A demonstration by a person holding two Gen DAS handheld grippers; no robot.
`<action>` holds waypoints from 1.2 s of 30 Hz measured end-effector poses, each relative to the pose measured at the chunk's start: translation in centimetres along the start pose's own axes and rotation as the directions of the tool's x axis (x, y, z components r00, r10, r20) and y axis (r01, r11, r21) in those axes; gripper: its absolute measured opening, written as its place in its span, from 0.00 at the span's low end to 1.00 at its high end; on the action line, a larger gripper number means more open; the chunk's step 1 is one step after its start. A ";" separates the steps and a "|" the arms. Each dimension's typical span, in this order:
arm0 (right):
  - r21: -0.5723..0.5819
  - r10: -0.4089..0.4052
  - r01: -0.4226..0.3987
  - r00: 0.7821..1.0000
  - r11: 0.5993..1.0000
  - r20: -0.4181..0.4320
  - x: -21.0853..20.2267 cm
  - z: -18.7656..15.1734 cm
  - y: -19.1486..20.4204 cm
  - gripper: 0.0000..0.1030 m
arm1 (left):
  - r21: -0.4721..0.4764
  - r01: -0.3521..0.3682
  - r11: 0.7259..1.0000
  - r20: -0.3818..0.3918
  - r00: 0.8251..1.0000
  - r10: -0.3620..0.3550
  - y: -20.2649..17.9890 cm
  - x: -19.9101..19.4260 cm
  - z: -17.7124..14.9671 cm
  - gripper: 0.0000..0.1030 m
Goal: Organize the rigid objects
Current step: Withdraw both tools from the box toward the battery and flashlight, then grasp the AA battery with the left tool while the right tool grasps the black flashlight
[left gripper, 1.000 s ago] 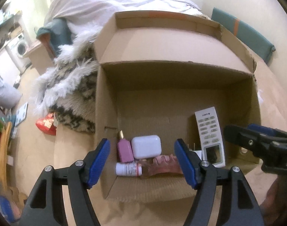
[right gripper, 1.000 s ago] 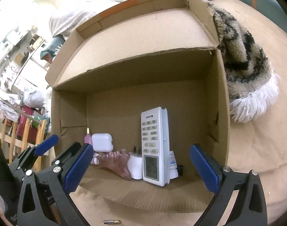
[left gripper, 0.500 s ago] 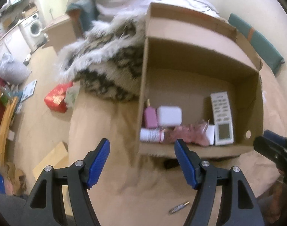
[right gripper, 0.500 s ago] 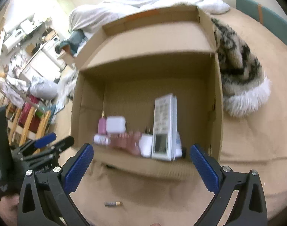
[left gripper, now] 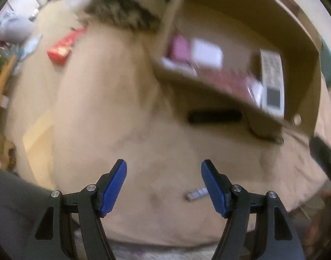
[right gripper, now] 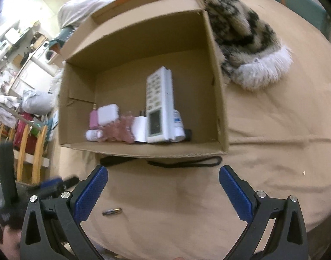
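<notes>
Battery (left gripper: 197, 193) is lying on the tan bedspread (left gripper: 113, 99), now just inside the left gripper's (left gripper: 164, 184) right pad, after that gripper swung away from the cardboard box (right gripper: 217, 99). Both grippers are gaping empty; the right gripper (right gripper: 163, 191) is hovering nearby.

A tan bedspread (right gripper: 263, 151) carries a cardboard box (right gripper: 217, 99), fluffy blanket (right gripper: 248, 36), probably a battery (right gripper: 112, 212).

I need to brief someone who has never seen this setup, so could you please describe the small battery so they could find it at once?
Start at the open cardboard box resting on the tan bedspread. In front of its near edge is a black strap, and nearer still lies the battery. It is the only small loose thing on the bare cloth: a slim dark cylinder with a gold end, lying on its side.
</notes>
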State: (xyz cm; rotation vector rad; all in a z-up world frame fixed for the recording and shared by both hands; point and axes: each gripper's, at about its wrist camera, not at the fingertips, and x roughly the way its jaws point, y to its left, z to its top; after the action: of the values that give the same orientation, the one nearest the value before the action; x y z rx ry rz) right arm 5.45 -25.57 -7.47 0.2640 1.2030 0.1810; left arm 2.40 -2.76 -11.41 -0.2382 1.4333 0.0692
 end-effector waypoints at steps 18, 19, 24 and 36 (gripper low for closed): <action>0.102 0.045 -0.041 0.998 0.994 -0.044 1.0 0.6 -1.8 1.00 | 0.089 -0.065 0.994 -0.085 0.994 0.073 -5.0 4.5 -3.1 0.37; 0.106 0.050 -0.045 0.998 0.993 -0.043 1.0 0.6 -1.8 1.00 | 0.091 -0.060 0.994 -0.086 0.994 0.068 -4.8 4.5 -3.2 0.37; 0.101 0.054 -0.046 0.996 0.994 -0.069 1.6 0.6 -1.5 1.00 | 0.117 -0.047 0.992 -0.096 0.994 0.058 -4.5 3.7 -2.2 0.37; 0.002 0.044 -0.045 0.986 0.999 -0.163 4.4 0.0 1.8 1.00 | 0.146 -0.029 0.989 0.135 0.991 0.009 -0.7 -6.3 2.4 0.37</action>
State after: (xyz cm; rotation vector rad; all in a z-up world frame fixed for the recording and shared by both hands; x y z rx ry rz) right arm 6.98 -22.67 -10.91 0.2786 1.3597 0.2462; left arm 4.01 -2.39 -4.83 -0.0964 1.2999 -0.0056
